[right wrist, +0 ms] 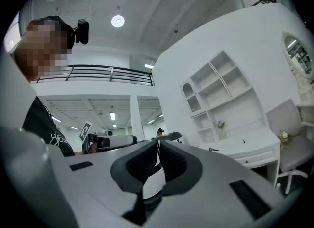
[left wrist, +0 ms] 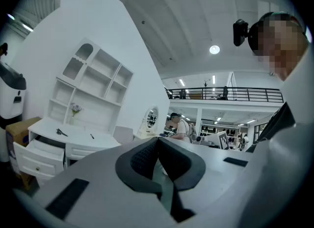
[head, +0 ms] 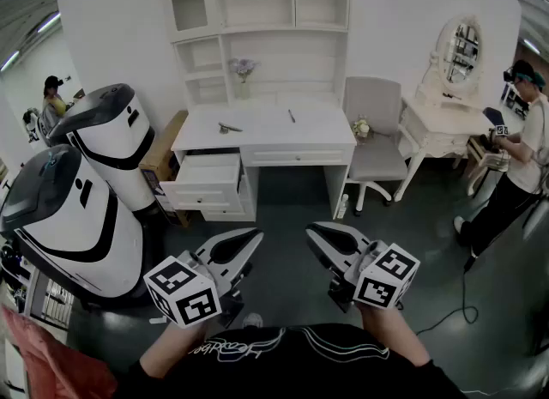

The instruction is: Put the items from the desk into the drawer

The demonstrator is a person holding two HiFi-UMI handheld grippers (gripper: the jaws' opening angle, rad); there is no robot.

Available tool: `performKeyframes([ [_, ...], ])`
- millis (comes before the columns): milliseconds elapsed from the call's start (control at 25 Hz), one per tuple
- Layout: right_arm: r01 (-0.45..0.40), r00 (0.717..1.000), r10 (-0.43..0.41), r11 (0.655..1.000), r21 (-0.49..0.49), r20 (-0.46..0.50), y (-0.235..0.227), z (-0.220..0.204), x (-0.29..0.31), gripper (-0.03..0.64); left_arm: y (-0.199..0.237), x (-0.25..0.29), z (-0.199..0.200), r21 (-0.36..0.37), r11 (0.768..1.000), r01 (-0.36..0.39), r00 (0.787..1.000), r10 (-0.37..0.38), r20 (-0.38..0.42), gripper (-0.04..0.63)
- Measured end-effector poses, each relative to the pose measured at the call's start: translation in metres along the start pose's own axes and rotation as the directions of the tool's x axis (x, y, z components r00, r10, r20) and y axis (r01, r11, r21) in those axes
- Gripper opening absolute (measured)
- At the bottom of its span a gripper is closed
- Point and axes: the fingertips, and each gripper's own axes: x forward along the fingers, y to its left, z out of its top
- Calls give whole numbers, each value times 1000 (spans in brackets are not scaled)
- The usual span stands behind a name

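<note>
A white desk stands against the far wall, well ahead of both grippers. On its top lie a small dark item and a dark pen. The upper left drawer is pulled open. My left gripper and right gripper are held side by side over the dark floor, both shut and holding nothing. The left gripper view shows its shut tip, with the desk, the dark item and the open drawer far off. In the right gripper view the tip is shut and the pen is tiny.
Two white-and-black robots stand at the left, with a cardboard box beside the desk. A grey chair is right of the desk, then a dressing table with an oval mirror. A person stands at the far right. A flower vase sits on the shelf.
</note>
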Motion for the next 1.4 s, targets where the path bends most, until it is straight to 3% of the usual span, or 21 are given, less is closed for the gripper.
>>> performKeyframes([
  [520,29,999,-29,1000,-4,-30,-21,-4,-13,51,3,20,-12,-27,999,-34,999,33,-10,20],
  [880,28,996,-25,999,37,-80,-59,-27,12,51,49,38,-28,-54,997,-61,998,59,-36,20],
  [1160,84,993,-79,995,54,-90,-118,-35,46,52,117,71,-31,-98,994,-51,998,47,-38,20],
  [1400,134,987,-127,988,72,-98,-206,-23,107,51,209,130,-12,-121,992,-25,998,18,-62,20],
])
